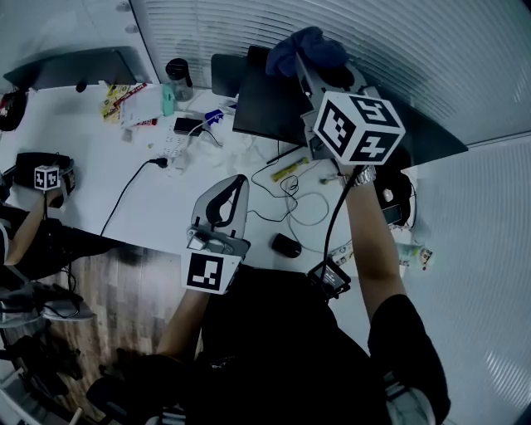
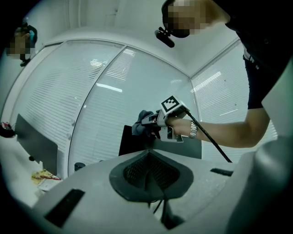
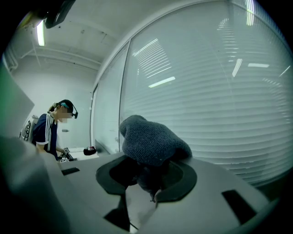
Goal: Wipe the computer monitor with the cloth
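A blue-grey cloth (image 1: 308,46) is bunched in my right gripper (image 1: 304,65), which is raised above the top edge of the dark monitor (image 1: 264,108). In the right gripper view the cloth (image 3: 153,141) fills the jaws of the right gripper (image 3: 153,177), shut on it. My left gripper (image 1: 240,184) hangs lower over the white desk (image 1: 149,207), in front of the monitor, jaws together and empty. The left gripper view shows the left gripper (image 2: 148,170) shut, with the cloth (image 2: 142,122) and the monitor (image 2: 136,142) beyond it.
Loose cables (image 1: 290,199), a black mouse (image 1: 286,245), a power strip (image 1: 175,146), a dark cup (image 1: 177,76) and papers (image 1: 124,101) lie on the desk. Another monitor (image 1: 75,66) stands far left. A second person (image 3: 51,130) works nearby. Blinds (image 1: 348,25) back the desk.
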The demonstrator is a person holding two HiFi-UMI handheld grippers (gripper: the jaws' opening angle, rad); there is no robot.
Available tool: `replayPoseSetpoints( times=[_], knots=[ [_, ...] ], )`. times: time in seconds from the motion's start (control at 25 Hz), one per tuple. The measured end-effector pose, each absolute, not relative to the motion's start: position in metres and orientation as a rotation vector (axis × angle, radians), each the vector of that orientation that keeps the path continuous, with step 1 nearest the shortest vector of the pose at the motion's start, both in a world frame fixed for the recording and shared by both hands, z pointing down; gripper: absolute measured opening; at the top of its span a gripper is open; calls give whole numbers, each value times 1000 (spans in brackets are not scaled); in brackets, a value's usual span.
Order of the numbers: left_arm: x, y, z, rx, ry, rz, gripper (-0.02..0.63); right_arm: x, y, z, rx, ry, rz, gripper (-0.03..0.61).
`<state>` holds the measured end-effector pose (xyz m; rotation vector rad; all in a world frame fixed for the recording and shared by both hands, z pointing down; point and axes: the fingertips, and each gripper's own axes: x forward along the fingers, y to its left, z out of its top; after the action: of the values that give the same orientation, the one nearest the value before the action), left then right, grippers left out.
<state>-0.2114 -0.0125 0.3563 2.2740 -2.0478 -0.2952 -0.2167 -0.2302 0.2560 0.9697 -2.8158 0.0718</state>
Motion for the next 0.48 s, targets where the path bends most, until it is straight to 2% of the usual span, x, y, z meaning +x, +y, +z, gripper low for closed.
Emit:
replayPoseSetpoints(
  times=[0.48],
  knots=[
    [-176,-18,351,2269,-2071,-263,8,-179,-243,257,972,-2828,101,129]
  ],
)
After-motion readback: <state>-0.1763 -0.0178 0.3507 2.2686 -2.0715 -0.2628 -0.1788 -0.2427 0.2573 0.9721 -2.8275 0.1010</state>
